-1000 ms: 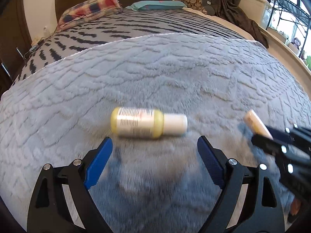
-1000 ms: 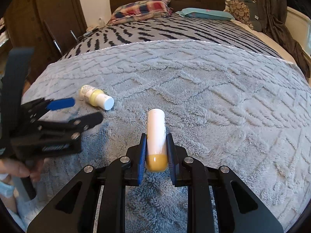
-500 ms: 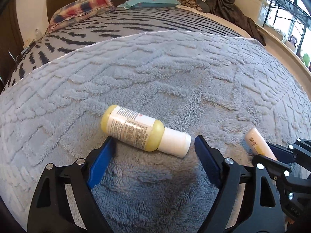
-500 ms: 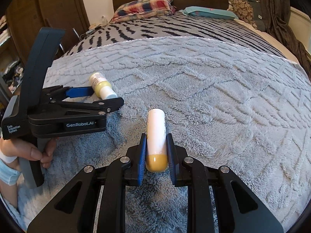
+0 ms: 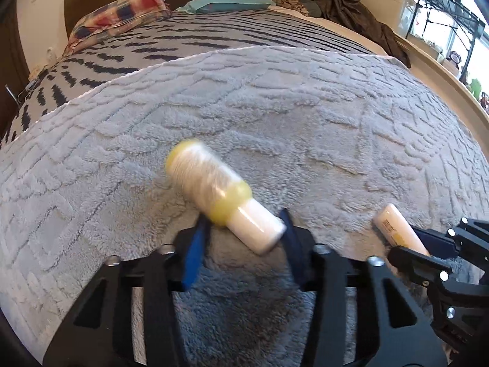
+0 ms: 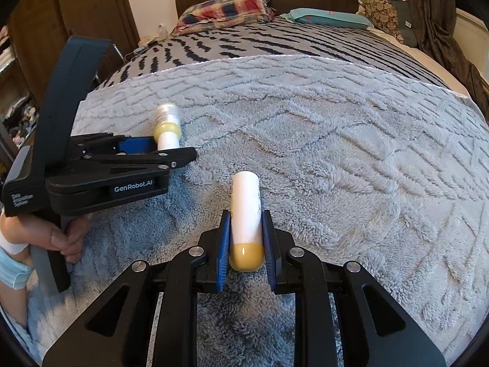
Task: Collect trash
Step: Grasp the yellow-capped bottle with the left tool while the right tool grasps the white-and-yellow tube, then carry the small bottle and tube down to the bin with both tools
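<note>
A small yellow bottle with a white cap (image 5: pixel 220 197) lies tilted on the grey fleece blanket (image 5: pixel 275 107), its cap end between the blue pads of my left gripper (image 5: pixel 243 238). The jaws have narrowed around the cap; the bottle is motion-blurred. It also shows in the right wrist view (image 6: pixel 166 127), with the left gripper (image 6: pixel 171 151) at its cap. My right gripper (image 6: pixel 246 238) is shut on a white tube with a yellow end (image 6: pixel 246 217), held just above the blanket. That tube also shows in the left wrist view (image 5: pixel 397 229).
The blanket covers the foot of a bed with a zebra-striped cover (image 6: pixel 259 39). A plaid pillow (image 6: pixel 226 10) and a teal pillow (image 6: pixel 327 18) lie by the dark headboard. Dark clothes (image 5: pixel 351 9) hang at the right. A wooden wardrobe (image 6: pixel 76 15) stands left.
My left gripper has moved forward and its jaws have closed in around the bottle's cap; the bottle has swung so its cap points toward the gripper. The right gripper holds the tube unchanged.
</note>
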Tool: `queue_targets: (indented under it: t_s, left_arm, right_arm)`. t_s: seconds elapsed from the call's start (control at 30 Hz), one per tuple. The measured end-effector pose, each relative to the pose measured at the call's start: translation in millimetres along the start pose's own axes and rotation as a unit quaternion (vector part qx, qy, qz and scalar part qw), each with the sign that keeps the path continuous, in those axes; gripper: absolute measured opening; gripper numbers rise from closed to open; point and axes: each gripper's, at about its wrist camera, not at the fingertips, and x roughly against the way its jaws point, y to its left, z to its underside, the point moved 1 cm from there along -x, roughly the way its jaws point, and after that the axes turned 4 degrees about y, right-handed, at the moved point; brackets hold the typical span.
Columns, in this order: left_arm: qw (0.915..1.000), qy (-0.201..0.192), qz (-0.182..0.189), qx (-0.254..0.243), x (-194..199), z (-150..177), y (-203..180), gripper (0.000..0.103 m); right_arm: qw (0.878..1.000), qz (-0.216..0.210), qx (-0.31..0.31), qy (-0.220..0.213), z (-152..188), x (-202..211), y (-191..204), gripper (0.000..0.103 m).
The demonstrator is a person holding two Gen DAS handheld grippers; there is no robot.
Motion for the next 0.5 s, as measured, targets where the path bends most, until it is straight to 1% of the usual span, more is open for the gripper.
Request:
queue_targets:
  t_s: [0.03,0.07,0.1,0.37,0.5]
  left_arm:
    - [1.0000,0.001,-0.003,-0.004,1,1,-2,0.035]
    - [1.0000,0.003,-0.002,-0.006,1,1,-4,0.028]
    - [1.0000,0.004,0.003,-0.005,1,1,-5,0.025]
    - [1.0000,0.001,-0.001,-0.007,7,7,-8,0.022]
    - [0.9999,0.001,-0.004,-0.011,22,16,-12,0.021]
  right_arm:
    - [1.000,0.000,-0.001,-0.001,0,0,0,0.021]
    - [1.000,0.000,-0.001,-0.001,0,0,-1,0.021]
    - [1.000,-0.001,-0.002,-0.002,0,1,-1,0.021]
    - [1.000,-0.006,-0.004,-0.007,3,8,-3,0.021]
    - [1.000,-0.007,-0.008,-0.012,6,20,0,0.021]
